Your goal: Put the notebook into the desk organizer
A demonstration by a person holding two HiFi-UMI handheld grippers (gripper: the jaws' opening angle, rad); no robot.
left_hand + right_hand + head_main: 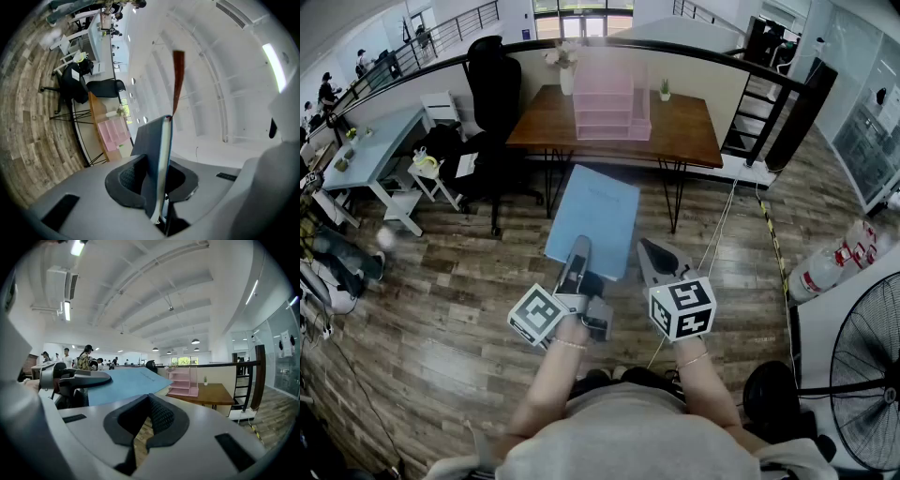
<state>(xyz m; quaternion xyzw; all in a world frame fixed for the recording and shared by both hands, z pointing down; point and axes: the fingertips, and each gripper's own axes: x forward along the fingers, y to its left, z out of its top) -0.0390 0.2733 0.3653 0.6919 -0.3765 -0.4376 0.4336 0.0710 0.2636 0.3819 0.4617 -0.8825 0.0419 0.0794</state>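
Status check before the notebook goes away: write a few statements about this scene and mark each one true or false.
1. The left gripper clamps the light blue notebook. True.
2. The right gripper grips the notebook too. False: nothing sits between its fingers, and it is held beside the notebook.
3. The pink plastic desk organizer stands on the brown wooden table. True.
4. The notebook already lies in the organizer. False: it is held in the air, short of the table.
5. A small green potted plant stands on the table beside the organizer. True.
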